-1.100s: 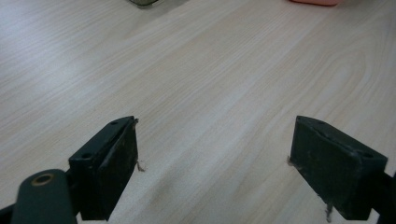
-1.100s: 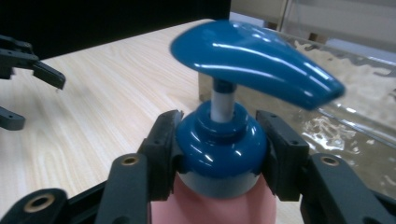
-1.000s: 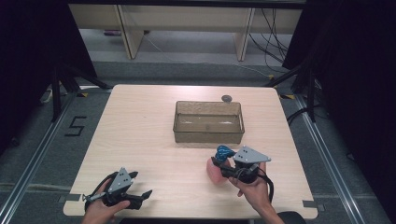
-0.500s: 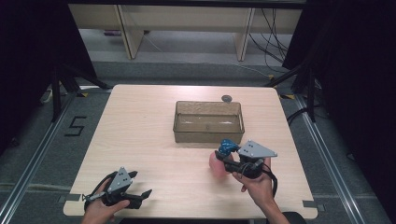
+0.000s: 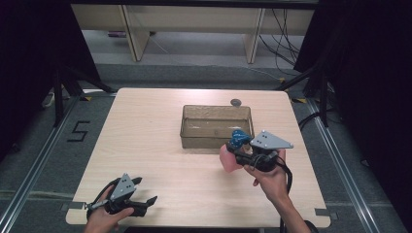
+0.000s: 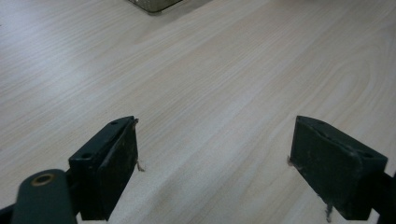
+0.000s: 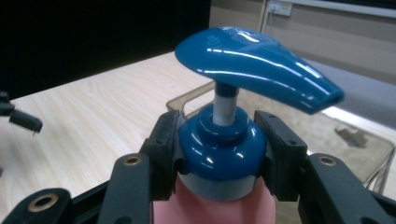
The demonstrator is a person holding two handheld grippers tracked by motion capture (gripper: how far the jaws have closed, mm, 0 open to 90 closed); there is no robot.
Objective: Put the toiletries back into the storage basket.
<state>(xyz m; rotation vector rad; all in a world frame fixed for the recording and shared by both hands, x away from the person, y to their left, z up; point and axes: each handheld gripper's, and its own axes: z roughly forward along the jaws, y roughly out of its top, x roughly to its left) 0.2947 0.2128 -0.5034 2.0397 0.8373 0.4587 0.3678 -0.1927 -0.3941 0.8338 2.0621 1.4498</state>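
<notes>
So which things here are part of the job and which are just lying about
In the job:
pump bottle, clamped at its blue cap by the right gripper
clear bin, just beyond it

Lying about:
small dark round thing behind the bin
left gripper, open over bare table

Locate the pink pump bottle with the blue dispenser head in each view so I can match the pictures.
High view: the pink pump bottle with the blue dispenser head sits right of centre, held in the right tool, just in front of the clear plastic bin.
Left gripper view: not in it; a corner of the bin sits at the top edge.
Right gripper view: bottle at centre, jaws clamped on its blue collar.
Shared landmark: the bin.
</notes>
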